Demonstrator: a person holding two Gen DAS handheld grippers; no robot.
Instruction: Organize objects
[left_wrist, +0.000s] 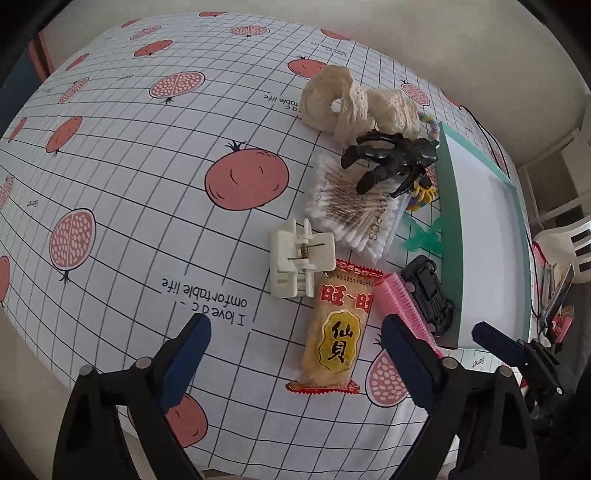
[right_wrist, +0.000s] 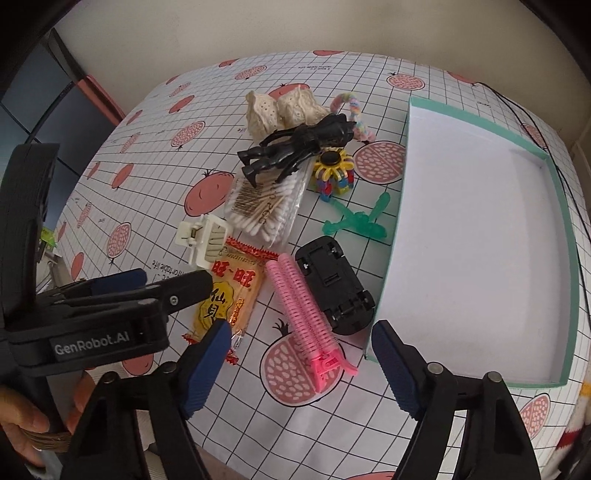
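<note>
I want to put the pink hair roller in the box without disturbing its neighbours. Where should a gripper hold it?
Probably grip the pink hair roller across its ribbed middle, coming from above. It lies flat, long and narrow, but the black toy car sits close beside it, so approach carefully.

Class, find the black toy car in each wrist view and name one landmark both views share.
Left wrist view: black toy car, lower right, beside the teal box's wall.
Right wrist view: black toy car, centre, upside down, between the pink hair roller and the box.
Shared landmark: the teal box.
</note>
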